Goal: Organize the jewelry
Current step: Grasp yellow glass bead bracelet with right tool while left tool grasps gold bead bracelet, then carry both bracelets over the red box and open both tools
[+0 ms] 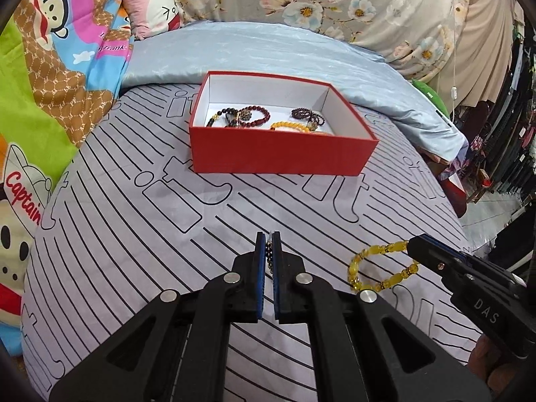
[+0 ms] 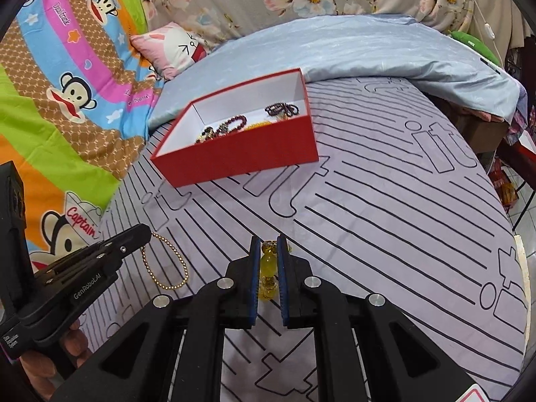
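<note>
Item: left gripper [image 1: 268,234], fingers closed on fine gold bead chain [image 2: 164,268]; chain pinched between blue pads, loop hanging free below tip, clear of bedspread. Pinched near one end, probably so that rest dangled untangled for transfer.

Item: right gripper [image 2: 268,239], fingers clamped on yellow bead bracelet [image 1: 378,268]; large amber-like beads lodged between pads, remainder of ring hanging out to side. Held by one section only, likely enough for so light a thing.

Item: red box [image 1: 284,154], white-lined, lidless, set on striped grey bedspread [image 1: 134,234] ahead of both grippers, well apart from them. Contained dark red, dark purple, black-and-gold and orange-yellow bead bracelets, lying loose on floor of box. Judged as collection point for all pieces; open top suited to dropping from above.

Item: cartoon-print quilt [image 2: 67,100], pale blue cover [image 1: 268,53], pink cushion [image 1: 150,10]; bordering work area, not involved.

Status: both pieces lifted, neither yet boxed. Carry over rim and release judged outstanding. Risk noted: thin chain snagging on box wall.
</note>
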The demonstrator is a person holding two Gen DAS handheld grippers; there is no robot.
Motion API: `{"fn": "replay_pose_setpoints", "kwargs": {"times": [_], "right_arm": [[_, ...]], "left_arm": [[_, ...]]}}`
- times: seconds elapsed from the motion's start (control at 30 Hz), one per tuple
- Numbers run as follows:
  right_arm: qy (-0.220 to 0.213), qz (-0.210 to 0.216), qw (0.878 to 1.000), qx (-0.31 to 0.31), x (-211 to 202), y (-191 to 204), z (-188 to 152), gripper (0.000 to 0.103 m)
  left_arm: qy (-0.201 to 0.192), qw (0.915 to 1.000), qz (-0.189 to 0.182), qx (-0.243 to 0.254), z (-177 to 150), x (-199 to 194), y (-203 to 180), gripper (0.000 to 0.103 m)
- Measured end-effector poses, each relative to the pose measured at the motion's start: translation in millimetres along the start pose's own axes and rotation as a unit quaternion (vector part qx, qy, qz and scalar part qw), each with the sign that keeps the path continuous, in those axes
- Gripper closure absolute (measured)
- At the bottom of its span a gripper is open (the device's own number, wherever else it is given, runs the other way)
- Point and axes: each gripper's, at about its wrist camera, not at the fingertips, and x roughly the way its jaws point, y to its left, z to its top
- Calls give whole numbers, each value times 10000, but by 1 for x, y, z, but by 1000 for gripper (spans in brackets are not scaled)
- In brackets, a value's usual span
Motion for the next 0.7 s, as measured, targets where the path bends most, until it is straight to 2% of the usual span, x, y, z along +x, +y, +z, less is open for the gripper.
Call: {"fn": "replay_pose_setpoints", "kwargs": {"times": [0.47,0.7], "right_arm": [[-425,226,9988,-129,-40,17,33,94],[-713,292,9963,-381,-43,34,69,94]], "left_arm": [[-140,9998,-6,170,28,-30,-10,100],[-438,9987,31,242,66,-36,-12,100]]}}
